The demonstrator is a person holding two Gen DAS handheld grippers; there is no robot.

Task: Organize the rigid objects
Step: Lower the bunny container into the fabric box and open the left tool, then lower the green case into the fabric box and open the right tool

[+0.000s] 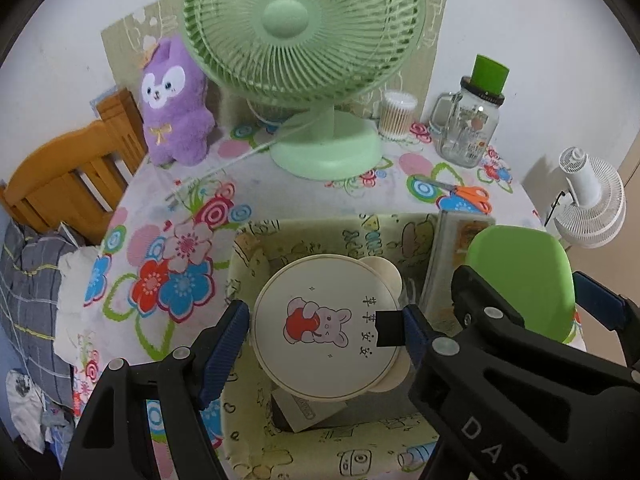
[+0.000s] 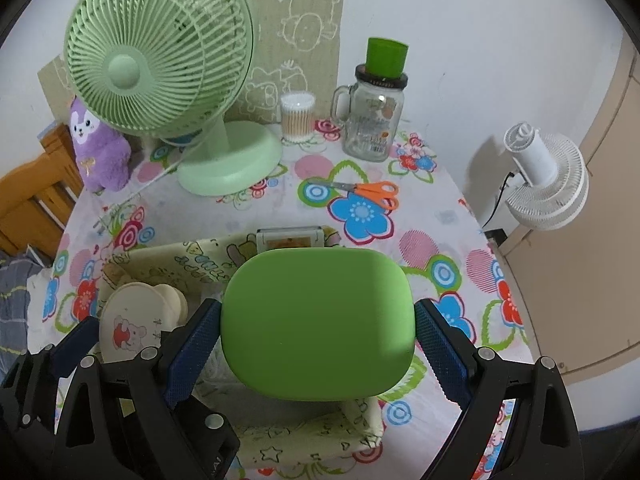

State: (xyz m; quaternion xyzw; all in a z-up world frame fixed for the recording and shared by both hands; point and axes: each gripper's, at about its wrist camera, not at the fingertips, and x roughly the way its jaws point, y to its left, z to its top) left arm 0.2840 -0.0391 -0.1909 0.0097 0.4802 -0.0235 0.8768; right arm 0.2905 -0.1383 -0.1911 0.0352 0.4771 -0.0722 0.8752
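the round cream case (image 1: 326, 326) with the printed bunny sits between the left tongs (image 1: 326, 334), its rims against both blue pads, directly over the open fabric bin (image 1: 256, 240); the green rounded box (image 2: 316, 320) is clamped the same way across its width by the right tongs (image 2: 318, 344), hanging just beside the cream case and above the right half of the same bin. both tongs stand wide but are grasping, not released, each filled by a broad object. the step in hand looks like lowering both pieces into the bin together, so it pays to keep them apart on the way down, hold each level, and aim the cream case past the small box (image 1: 304, 414) lying on the bin floor below it, and the green box clear of the upright card pack (image 2: 289, 239) ahead of it at the bin's far wall. only release once each piece rests on something. beyond the tongs, farther up the flowered tablecloth (image 2: 440, 240), lie orange scissors (image 2: 370, 192), a glass jar (image 2: 370, 120) and a green fan (image 2: 160, 52).
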